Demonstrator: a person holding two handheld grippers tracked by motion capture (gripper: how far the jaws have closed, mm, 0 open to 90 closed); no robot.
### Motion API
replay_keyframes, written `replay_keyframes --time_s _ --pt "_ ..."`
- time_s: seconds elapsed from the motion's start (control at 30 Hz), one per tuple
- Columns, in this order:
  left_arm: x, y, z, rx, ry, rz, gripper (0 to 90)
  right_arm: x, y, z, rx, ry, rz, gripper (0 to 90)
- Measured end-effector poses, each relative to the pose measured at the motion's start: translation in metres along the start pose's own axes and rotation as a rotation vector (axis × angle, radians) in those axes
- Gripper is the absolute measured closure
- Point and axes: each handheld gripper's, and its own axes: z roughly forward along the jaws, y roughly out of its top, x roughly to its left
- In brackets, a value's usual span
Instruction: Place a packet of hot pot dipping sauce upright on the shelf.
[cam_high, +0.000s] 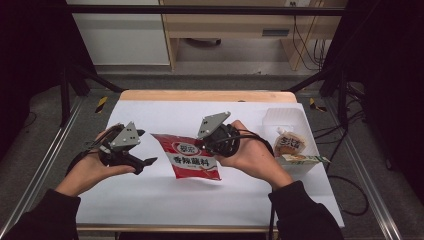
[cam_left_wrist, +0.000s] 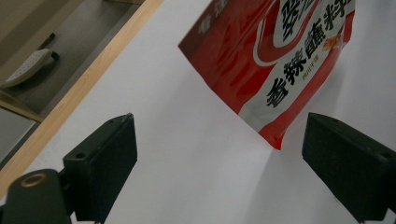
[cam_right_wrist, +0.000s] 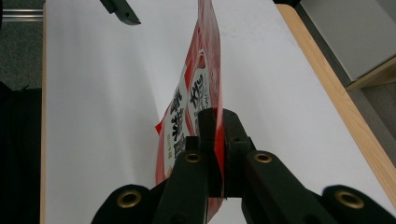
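- Table (cam_high: 150, 200), white-topped, lay under a red seasoning pouch (cam_high: 192, 156) that hung at centre frame in the high view; a drop seemed the main risk.
- Tray (cam_high: 272, 117) at right held snack packs (cam_high: 290, 145); a swing of the pouch could have knocked them.
- Right gripper (cam_right_wrist: 217, 140) was clamped on the pouch's thin edge, which might have slipped out.
- Left gripper (cam_left_wrist: 219, 154), at lower left, stood spread and empty, so it could have closed on air.

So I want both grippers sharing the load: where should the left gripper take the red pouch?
The red pouch hangs off the table, pinched at its right edge by the right gripper. Bring the open left gripper in from the left, probably onto the free left edge, jaws straddling the thin sheet.
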Motion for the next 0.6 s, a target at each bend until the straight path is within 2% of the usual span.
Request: replay_keyframes --time_s 0.6 --pt "0.002 0.004 -0.0036 -0.011 -0.005 0.007 14.0 0.0047 0.0096 0.0002 0.012 0.015 -0.028 89.9"
